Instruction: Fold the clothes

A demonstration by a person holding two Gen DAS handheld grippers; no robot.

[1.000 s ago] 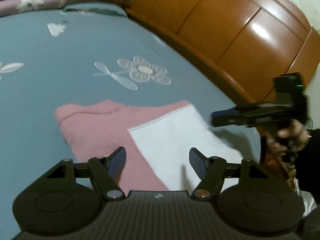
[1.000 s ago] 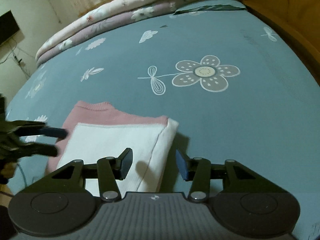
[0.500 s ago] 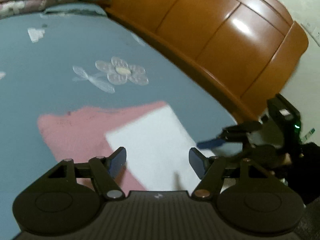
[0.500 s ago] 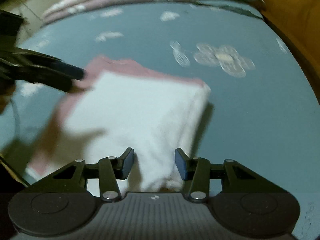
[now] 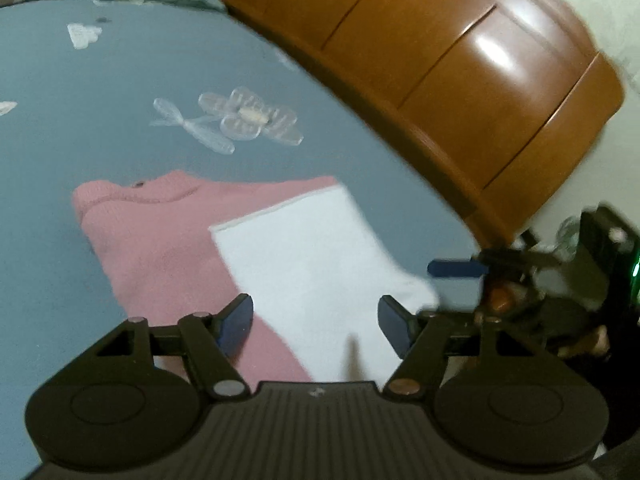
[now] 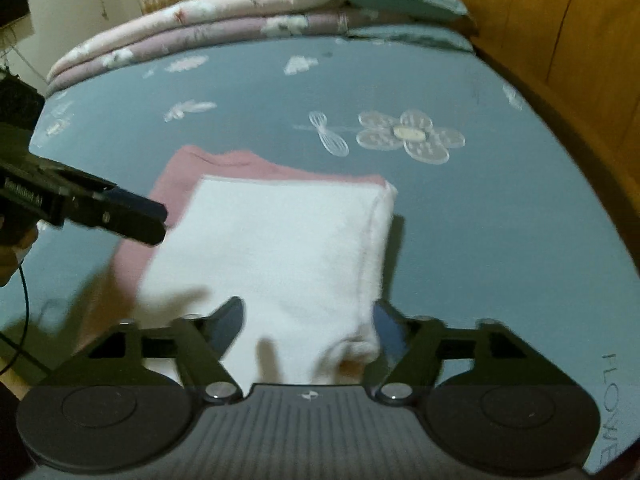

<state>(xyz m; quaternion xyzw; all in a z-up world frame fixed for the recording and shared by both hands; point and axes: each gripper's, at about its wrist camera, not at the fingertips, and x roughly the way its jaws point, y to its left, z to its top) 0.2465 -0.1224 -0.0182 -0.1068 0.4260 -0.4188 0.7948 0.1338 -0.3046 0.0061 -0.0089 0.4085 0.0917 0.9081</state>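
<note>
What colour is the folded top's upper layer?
White, over a pink layer; clearest from the right wrist view.

The white garment (image 6: 280, 256) looked like soft, fleecy cloth, its pink part (image 5: 160, 248) a matt knit. The bed sheet (image 6: 500, 240) was smooth matt fabric. The headboard (image 5: 480, 92) at two o'clock was glossy varnished wood.

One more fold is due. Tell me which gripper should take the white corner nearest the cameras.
Right, probably. The right gripper has its opening fingers either side of the white garment's corner, not yet pressing. The left gripper hovers open over its middle.
</note>
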